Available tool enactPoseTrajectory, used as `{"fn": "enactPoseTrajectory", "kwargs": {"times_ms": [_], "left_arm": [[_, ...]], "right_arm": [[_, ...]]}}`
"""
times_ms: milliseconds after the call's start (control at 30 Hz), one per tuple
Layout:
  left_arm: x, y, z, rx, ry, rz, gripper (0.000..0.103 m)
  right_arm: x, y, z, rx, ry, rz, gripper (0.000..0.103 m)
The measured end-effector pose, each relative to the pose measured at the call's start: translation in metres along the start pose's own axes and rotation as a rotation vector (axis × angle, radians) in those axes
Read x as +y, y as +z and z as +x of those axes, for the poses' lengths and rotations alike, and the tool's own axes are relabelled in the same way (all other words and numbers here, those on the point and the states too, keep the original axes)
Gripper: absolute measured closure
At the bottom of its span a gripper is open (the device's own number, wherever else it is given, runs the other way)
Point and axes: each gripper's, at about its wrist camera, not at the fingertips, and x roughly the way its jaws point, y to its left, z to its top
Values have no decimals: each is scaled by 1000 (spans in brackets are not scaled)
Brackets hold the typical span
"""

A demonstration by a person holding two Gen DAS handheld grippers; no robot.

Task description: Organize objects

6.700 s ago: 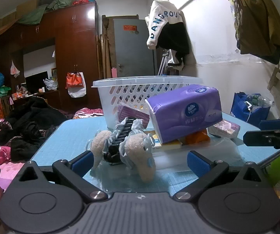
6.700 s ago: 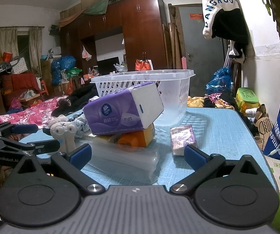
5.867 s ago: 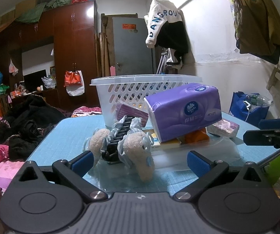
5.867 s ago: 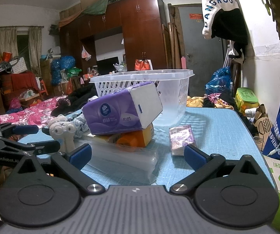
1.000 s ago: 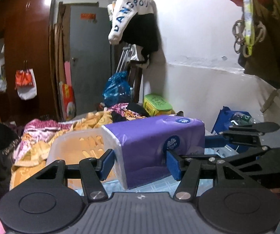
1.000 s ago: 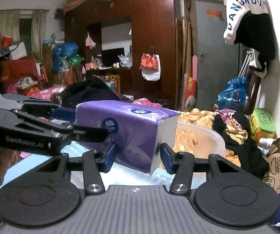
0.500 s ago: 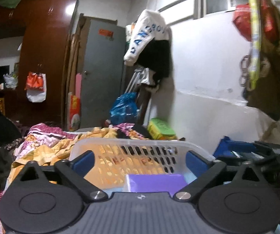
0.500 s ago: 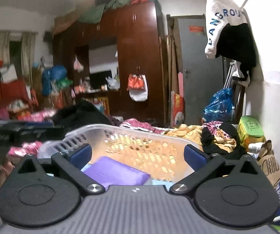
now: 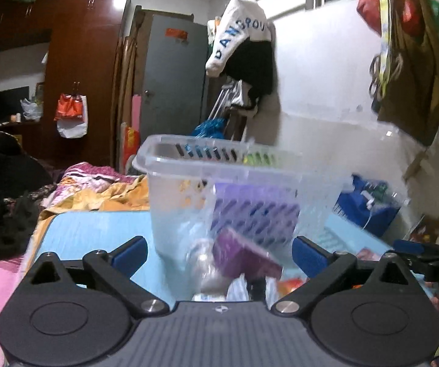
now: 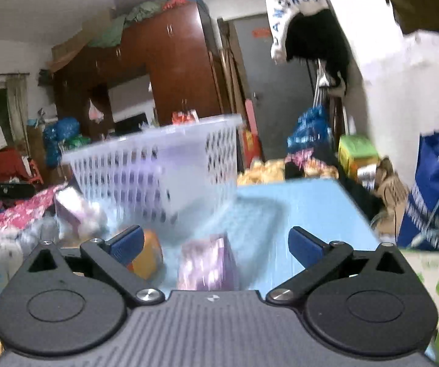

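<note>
A white slotted basket [image 9: 188, 165] stands on the blue table [image 9: 91, 229]. The purple tissue pack [image 9: 256, 214] lies inside it, seen through the slots. The basket also shows in the right wrist view [image 10: 158, 165]. My left gripper [image 9: 219, 253] is open and empty, in front of the basket. A small purple packet [image 9: 243, 257] leans between its fingers. My right gripper [image 10: 216, 244] is open and empty. A pink-purple packet [image 10: 210, 263] and an orange object [image 10: 149, 253] lie on the table between its fingers. Both views are blurred.
A plush toy [image 10: 8, 244] lies at the table's left. The other gripper [image 9: 427, 260] shows at the right of the left wrist view. A blue bag [image 10: 433, 189] and a green box [image 10: 356, 150] stand beyond the table's right edge. Bedding [image 9: 97, 183] lies behind.
Both grippers held the purple tissue pack a second ago, then let it go into the basket. Both have since dropped lower and pulled back, so the table items show again.
</note>
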Motion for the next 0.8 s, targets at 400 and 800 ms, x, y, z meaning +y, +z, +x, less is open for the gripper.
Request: {"fn": "enactPoseTrajectory", "kwargs": {"times_ms": [400, 800], "left_arm": [[-61, -2, 35, 102, 114, 199, 2], [-91, -11, 61, 262, 282, 381, 36]], "right_arm": [[20, -10, 11, 65, -44, -153, 9], [18, -22, 12, 107, -38, -191, 52]]}}
